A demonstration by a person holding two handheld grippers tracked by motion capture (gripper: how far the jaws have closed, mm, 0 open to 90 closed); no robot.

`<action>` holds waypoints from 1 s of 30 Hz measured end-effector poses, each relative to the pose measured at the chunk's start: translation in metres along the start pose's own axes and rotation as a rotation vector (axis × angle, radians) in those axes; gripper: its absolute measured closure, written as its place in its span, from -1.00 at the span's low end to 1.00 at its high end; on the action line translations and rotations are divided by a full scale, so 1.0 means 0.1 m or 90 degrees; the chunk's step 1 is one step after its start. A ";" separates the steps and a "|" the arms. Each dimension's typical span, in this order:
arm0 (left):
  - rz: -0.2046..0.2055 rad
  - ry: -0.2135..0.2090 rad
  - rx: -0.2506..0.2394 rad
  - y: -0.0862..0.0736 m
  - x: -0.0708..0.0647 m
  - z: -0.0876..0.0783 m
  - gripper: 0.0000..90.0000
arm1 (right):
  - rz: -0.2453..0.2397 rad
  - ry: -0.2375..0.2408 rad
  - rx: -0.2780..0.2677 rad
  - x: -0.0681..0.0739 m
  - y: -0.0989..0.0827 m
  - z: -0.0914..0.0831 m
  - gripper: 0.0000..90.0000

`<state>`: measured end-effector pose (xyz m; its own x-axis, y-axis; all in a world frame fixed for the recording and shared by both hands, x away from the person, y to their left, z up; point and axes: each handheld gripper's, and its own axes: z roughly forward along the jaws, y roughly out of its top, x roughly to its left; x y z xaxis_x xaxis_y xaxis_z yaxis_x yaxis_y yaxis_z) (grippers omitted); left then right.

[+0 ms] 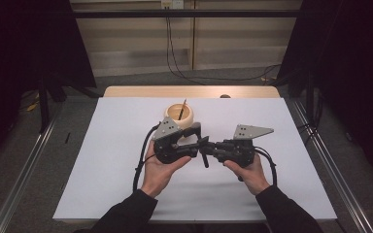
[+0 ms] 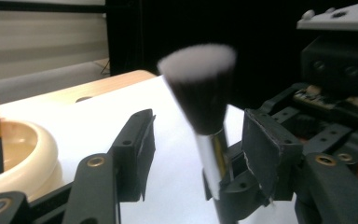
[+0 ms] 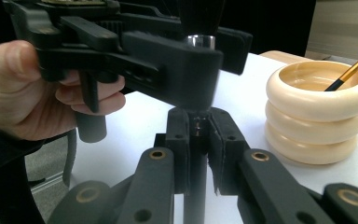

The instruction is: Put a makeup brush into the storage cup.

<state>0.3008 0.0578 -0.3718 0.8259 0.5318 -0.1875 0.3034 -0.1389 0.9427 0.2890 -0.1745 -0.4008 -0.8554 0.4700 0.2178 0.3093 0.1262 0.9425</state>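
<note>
A make-up brush [image 2: 200,88] with a dark, white-tipped head and a silver ferrule stands upright over the middle of the table. My right gripper [image 3: 198,135] is shut on its dark handle [image 1: 205,160]. My left gripper [image 1: 199,138] faces it from the left. The left jaws stand either side of the ferrule, a gap on each side in the left gripper view [image 2: 198,135], so the left gripper is open. A hand holds each gripper.
A cream ringed bowl [image 1: 178,115] stands just behind the grippers, with a thin gold-and-black brush [image 1: 182,109] leaning in it. White sheet [image 1: 116,160] covers the table, with a wooden strip along the far edge. Dark curtains hang at both sides.
</note>
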 end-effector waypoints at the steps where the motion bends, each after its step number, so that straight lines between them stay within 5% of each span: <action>1: -0.001 -0.003 -0.001 0.00 0.00 0.00 0.10 | 0.001 -0.001 0.001 0.00 0.00 0.00 0.76; 3: -0.003 -0.015 -0.008 0.00 0.01 0.00 0.15 | 0.000 -0.002 0.000 -0.01 0.00 0.00 0.76; 5: -0.008 0.008 -0.013 0.00 -0.01 -0.01 0.24 | 0.001 -0.004 -0.001 -0.01 0.00 -0.01 0.76; 9: -0.009 -0.022 -0.011 0.00 0.00 -0.02 0.43 | 0.001 -0.004 0.002 -0.01 -0.01 0.00 0.76; 11: -0.005 -0.011 -0.015 0.00 0.00 -0.03 0.57 | 0.000 -0.006 0.002 0.00 -0.01 0.00 0.76; 18: -0.012 -0.049 -0.010 0.00 0.00 -0.01 0.68 | -0.003 -0.005 0.004 0.00 -0.01 0.01 0.76; 30: -0.001 -0.041 0.003 0.01 -0.02 -0.02 0.72 | -0.002 -0.003 -0.005 0.01 -0.02 0.02 0.64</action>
<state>0.2986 0.0587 -0.3701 0.8542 0.4769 -0.2070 0.3072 -0.1419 0.9410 0.2886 -0.1730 -0.4034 -0.8548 0.4732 0.2132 0.3029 0.1212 0.9453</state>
